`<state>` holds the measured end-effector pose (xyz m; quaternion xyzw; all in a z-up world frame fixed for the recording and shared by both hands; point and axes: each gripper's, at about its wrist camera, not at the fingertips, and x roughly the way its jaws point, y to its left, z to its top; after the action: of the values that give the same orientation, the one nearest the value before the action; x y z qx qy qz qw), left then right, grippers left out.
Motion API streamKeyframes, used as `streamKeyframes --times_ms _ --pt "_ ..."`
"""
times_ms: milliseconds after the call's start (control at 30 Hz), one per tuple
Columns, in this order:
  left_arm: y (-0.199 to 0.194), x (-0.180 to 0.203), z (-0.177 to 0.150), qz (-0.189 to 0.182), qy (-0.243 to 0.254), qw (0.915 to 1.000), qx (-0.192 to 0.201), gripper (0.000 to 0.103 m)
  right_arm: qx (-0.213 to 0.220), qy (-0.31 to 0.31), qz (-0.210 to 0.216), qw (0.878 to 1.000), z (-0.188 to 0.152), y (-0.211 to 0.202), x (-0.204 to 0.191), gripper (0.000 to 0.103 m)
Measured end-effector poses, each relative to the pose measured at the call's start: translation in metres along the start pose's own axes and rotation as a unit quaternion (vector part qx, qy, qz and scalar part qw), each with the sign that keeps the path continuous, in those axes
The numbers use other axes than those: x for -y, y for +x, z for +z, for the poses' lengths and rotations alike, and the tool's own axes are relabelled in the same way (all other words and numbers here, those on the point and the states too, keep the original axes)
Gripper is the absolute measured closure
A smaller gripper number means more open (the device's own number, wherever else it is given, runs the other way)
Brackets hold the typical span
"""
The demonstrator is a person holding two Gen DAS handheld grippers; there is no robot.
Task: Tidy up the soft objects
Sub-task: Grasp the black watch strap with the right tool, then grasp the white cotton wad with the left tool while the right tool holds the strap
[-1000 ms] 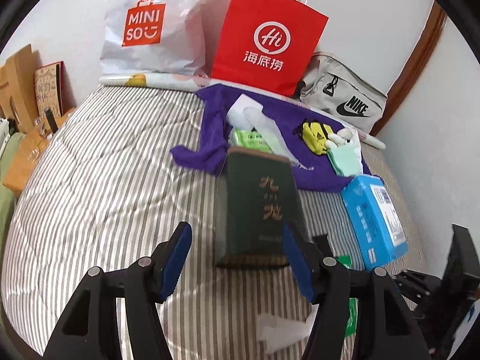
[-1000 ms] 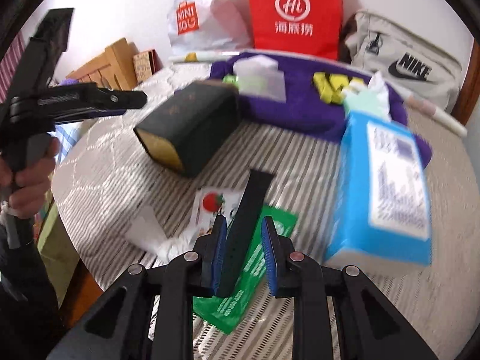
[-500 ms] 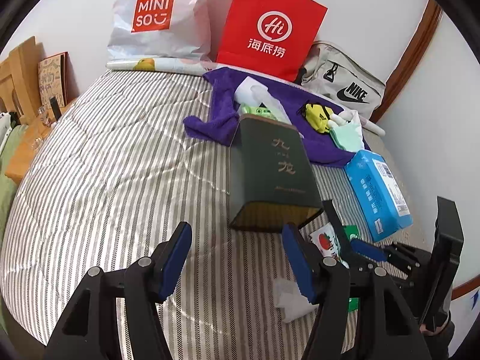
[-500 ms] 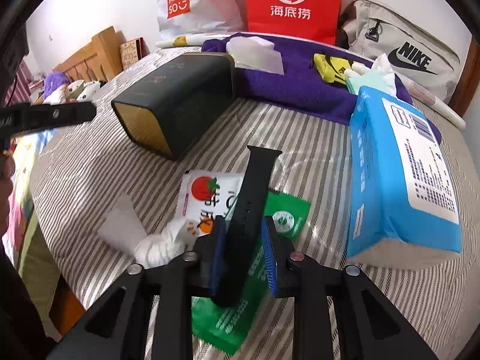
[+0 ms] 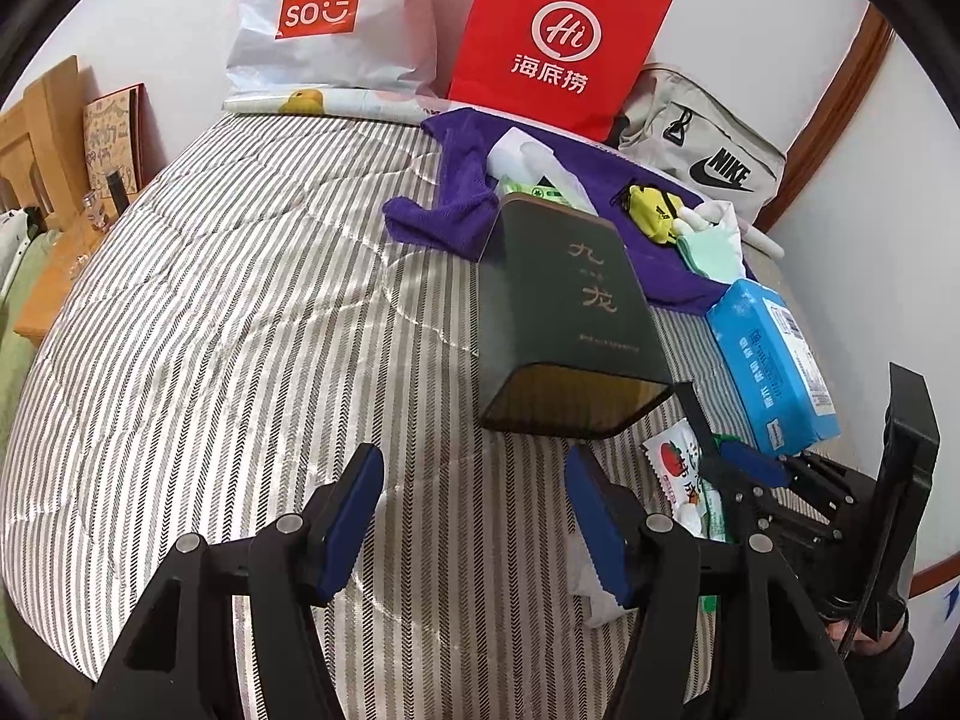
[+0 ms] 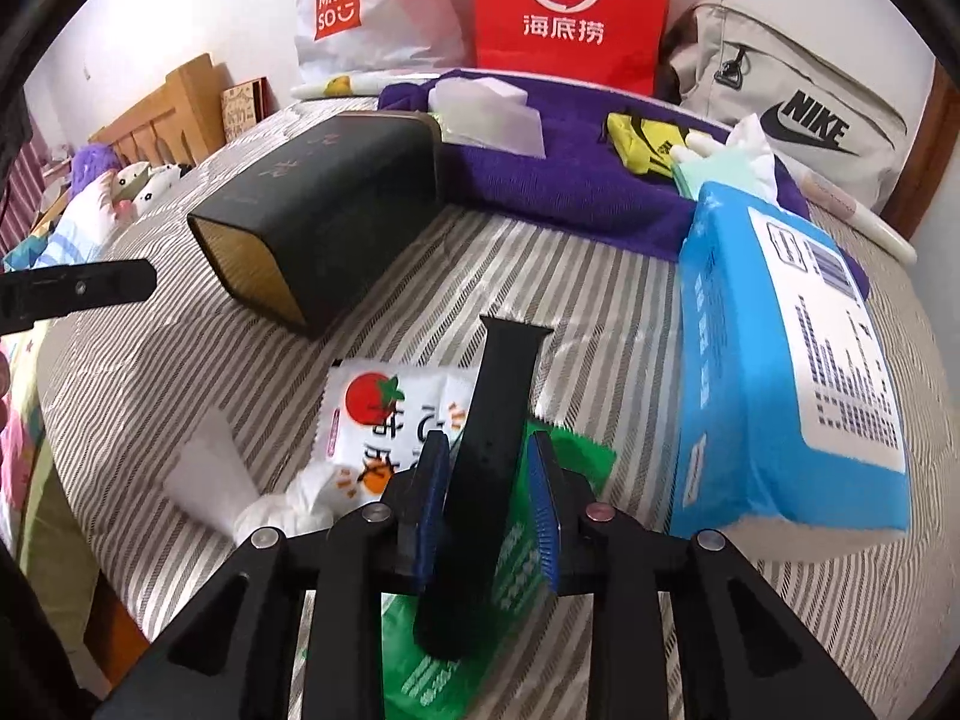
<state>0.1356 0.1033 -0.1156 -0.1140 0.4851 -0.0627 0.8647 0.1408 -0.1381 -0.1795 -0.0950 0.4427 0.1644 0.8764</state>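
Three logos: MINISO bag [image 5: 312, 6], Hi bag [image 5: 558, 42], NIKE bag [image 5: 714, 168]

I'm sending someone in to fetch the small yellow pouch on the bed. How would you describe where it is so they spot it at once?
Start at the red paper bag standing against the wall at the far end of the striped bed. Just in front of it lies a purple towel, and the yellow pouch sits on the towel's right part, beside a mint-green cloth. It is the only yellow thing there, with black trim.
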Motion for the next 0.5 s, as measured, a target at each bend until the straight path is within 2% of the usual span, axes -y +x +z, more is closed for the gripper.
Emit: streamKeyframes --times_ms 100,167,300,500 --pt "0.0 0.003 -0.003 -0.001 0.005 1.0 0.002 0.042 0.008 0.0 0.009 1.0 0.0 0.0 0.002 0.082" --pt "0.0 0.006 -0.005 -0.008 0.01 0.9999 0.001 0.042 0.009 0.009 0.03 0.999 0.002 -0.006 0.006 0.082" --pt "0.003 0.019 -0.012 -0.02 0.023 0.9995 -0.006 0.042 0.041 0.004 0.042 0.998 0.0 -0.037 0.004 0.082" --pt "0.013 0.042 -0.028 -0.038 0.045 0.9979 -0.025 0.042 0.056 0.002 0.047 0.997 -0.021 -0.068 0.01 0.082"
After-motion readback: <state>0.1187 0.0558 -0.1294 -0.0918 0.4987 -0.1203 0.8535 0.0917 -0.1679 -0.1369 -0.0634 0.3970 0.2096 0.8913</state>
